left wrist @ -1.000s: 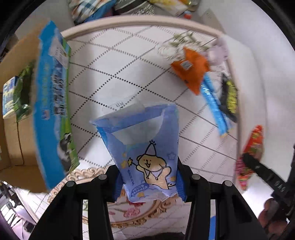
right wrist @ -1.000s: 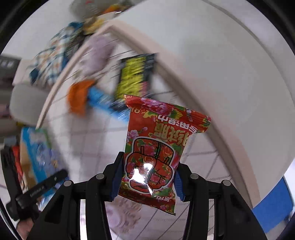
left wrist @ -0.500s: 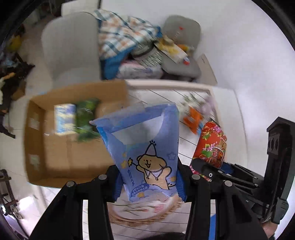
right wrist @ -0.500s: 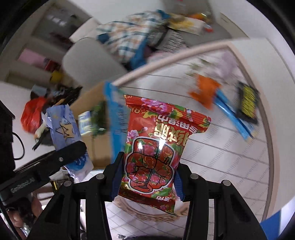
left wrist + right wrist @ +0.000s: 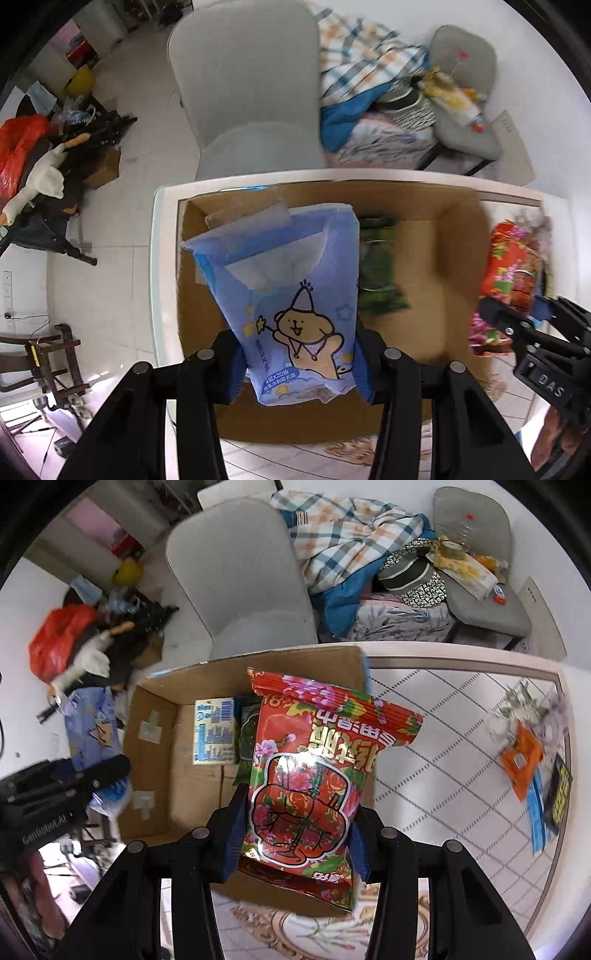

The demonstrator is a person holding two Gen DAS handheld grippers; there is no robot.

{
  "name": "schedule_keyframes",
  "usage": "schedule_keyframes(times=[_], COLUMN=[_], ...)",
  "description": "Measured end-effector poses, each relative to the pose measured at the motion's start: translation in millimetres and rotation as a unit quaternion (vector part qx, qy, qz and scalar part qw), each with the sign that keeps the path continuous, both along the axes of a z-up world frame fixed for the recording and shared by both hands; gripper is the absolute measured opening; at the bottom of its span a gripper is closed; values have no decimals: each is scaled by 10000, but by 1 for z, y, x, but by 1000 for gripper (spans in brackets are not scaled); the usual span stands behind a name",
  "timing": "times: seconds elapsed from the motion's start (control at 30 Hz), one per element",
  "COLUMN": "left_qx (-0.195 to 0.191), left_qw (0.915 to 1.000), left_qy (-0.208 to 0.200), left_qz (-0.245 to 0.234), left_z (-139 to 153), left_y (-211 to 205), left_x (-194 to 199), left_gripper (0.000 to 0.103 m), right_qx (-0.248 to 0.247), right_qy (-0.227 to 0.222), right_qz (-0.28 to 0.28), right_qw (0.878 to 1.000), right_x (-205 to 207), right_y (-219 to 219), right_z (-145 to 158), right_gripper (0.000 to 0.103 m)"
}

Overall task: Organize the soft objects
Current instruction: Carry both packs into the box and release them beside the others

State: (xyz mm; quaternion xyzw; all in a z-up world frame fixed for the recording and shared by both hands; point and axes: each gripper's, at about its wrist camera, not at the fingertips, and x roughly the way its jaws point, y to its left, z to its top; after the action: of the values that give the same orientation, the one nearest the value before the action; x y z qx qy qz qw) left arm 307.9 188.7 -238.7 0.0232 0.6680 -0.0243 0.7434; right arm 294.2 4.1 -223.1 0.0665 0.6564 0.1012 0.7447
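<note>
Our left gripper (image 5: 299, 362) clamps the blue tissue pack (image 5: 284, 295), its length pointing away over the cardboard box (image 5: 458, 229). Our right gripper (image 5: 295, 840) clamps the red packet (image 5: 314, 775), likewise lengthwise over the box.

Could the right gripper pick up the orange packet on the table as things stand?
Probably not. The right gripper is shut on the red packet over the box, so its jaws are full; the orange packet lies off to its right.
</note>
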Motion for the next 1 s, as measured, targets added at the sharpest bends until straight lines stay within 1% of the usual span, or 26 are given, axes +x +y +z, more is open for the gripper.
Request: schedule_keyframes(times=[0.13,0.27,0.37,0.5,0.57,0.63,0.7,0.77,0.8,0.83,0.87,0.9,1.0], left_qx=[165,328,371,402,434,487,435,351,290,234,182,177,68], left_qw=[9995,9984,9972,9960,9958,9955,9955,9957,9956,9956,9957,9958,9966], left_qy=[259,464,643,793,804,803,843,863,892,901,902,896,818], left_qz=[58,15,-40,-52,-87,-102,-42,4,59,78,107,115,97], left_z=[-40,-70,-91,-108,-111,-112,-113,-111,-109,-110,-107,-107,-98], left_y=[15,19,20,23,24,25,29,31,33,34,36,35,35], left_x=[20,33,43,52,54,57,59,60,60,61,61,61,60], left_gripper=[44,44,44,44,46,50,51,54,54,54,56,66,82], right_qx=[-318,-767,-966,-1163,-1342,-1391,-1527,-1668,-1634,-1569,-1522,-1515,-1427], right_qy=[168,219,291,345,342,370,299,203,162,163,174,159,133], right_qz=[176,424,529,632,707,769,752,763,724,703,671,643,569], right_qw=[9992,9959,9935,9906,9878,9866,9850,9828,9838,9850,9859,9862,9880], right_x=[18,33,39,46,49,51,54,56,57,58,58,58,54], right_y=[22,41,48,53,55,58,58,60,59,59,58,58,60], right_z=[-31,-61,-78,-96,-103,-109,-111,-110,-108,-107,-104,-102,-92], right_gripper=[50,50,50,50,50,50,54,75,78,79,79,79,80])
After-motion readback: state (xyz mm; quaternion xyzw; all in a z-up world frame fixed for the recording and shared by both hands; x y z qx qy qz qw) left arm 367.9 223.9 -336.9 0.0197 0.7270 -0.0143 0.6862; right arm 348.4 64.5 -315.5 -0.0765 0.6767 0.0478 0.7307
